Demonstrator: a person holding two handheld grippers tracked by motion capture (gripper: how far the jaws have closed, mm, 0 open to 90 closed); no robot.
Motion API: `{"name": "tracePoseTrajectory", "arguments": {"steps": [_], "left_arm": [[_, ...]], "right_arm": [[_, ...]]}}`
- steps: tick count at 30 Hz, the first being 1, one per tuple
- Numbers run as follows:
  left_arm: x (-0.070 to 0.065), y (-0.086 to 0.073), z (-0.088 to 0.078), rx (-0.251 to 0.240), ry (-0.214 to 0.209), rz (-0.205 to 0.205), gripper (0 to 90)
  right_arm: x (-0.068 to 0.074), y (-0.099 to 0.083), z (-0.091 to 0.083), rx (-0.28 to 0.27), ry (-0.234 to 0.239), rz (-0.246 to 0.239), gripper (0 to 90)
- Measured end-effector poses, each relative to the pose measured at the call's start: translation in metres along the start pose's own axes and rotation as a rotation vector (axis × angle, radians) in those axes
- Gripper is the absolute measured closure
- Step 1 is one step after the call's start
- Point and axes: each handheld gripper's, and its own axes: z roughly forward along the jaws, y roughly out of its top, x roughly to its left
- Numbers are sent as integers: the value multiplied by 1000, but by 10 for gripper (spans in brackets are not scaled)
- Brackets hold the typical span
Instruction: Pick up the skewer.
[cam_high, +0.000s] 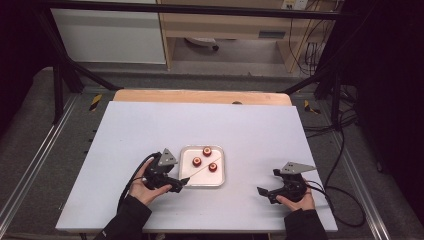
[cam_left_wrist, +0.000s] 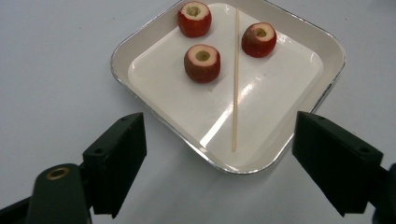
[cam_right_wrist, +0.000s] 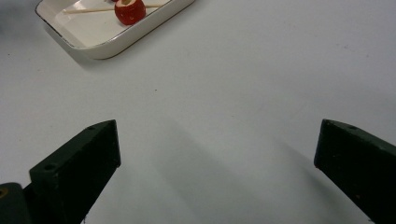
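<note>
Black jaws of the left gripper (cam_left_wrist: 219, 158) stand wide apart at the near corner of the white tray (cam_left_wrist: 327, 49), nothing between them, the pads clear of the rim. Inside the tray lies a thin wooden skewer (cam_left_wrist: 235, 84), its near tip just short of that corner, running away between the fruit: three cored red fruit pieces (cam_left_wrist: 201, 63) sit toward the tray's far side, two on one side of the skewer and one on the other, none touching it. Seen from the high view, the left gripper (cam_high: 184, 184) hovers just beside the tray's near left corner, while the right gripper (cam_high: 261, 192) rests well apart from the tray on the white table (cam_high: 140, 130), its jaws also wide and empty. By my reading, the step in hand is the approach to pick up the skewer. Next, the left jaws need to come over the rim, straddle the skewer's near end and close narrow on so thin a stick without nudging the fruit.
</note>
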Motion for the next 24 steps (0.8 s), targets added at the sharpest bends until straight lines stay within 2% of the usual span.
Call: {"name": "tracePoseTrajectory", "arguments": {"steps": [7,9,12,13,15,24], "left_arm": [[-5,10,14,33,-8,20,261],[-6,12,18,45,-5,26,316],[-7,13,24,54,-15,18,351],[-7,14,25,60,-12,19,388],[-6,15,30,60,-20,1,419],[-8,18,38,78,-17,-7,599]], "right_arm": [[0,0,0,1,3,0,10],[0,0,1,2,1,0,9],[0,0,1,2,1,-2,9],[0,0,1,2,1,-2,10],[0,0,1,2,3,-1,10],[0,0,1,1,4,-5,10]]}}
